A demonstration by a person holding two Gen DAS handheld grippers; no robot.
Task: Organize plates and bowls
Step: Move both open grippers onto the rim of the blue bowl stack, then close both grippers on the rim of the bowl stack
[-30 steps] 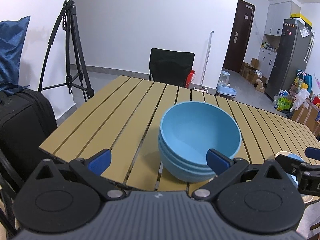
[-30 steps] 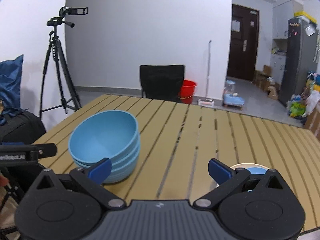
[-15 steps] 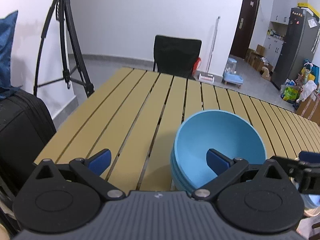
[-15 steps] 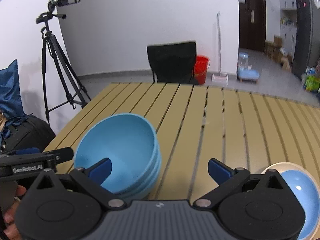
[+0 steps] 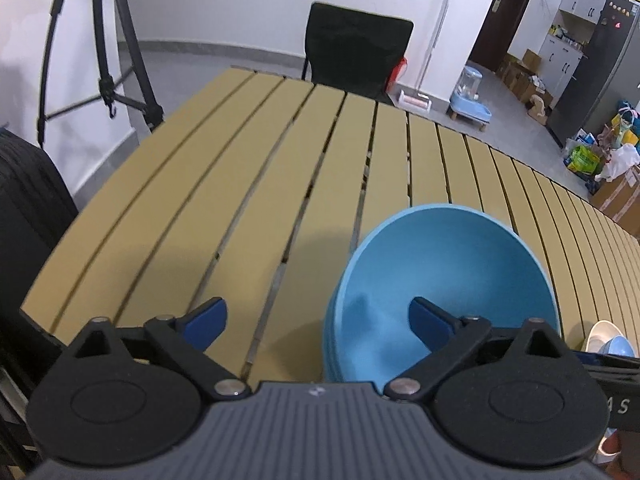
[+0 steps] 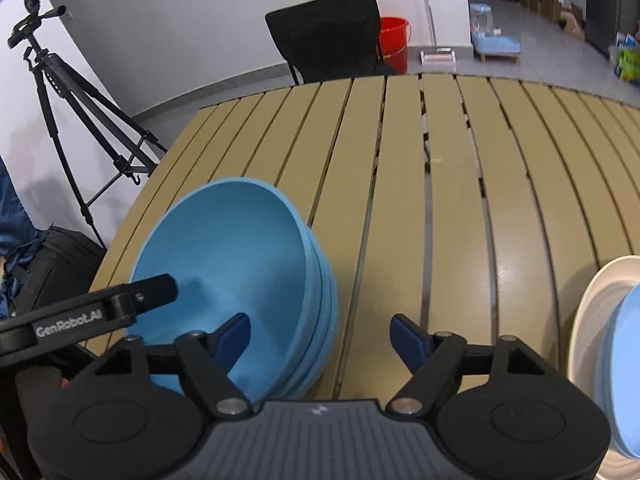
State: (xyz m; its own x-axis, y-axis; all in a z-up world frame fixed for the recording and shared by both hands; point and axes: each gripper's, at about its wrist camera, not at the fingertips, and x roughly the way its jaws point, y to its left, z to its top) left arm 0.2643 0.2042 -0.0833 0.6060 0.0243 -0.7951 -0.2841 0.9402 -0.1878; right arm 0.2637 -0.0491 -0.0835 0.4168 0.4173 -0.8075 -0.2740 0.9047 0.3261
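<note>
Both grippers have dropped closer over the stack of blue bowls [image 5: 440,280] at the counter's [image 5: 240,184] near edge, lower right of the left-wrist frame. The left gripper [image 5: 318,320] and right gripper [image 6: 320,338] are closing, each straddling the rim, not yet pinching; a lift looks imminent. The bowls are matte, nested and tilted.

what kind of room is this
Most likely a home's open living and dining area used as a recording spot: a slatted table holds stacked blue bowls, a fridge and cupboards stand beyond a doorway, and a camera tripod stands by the wall.
</note>
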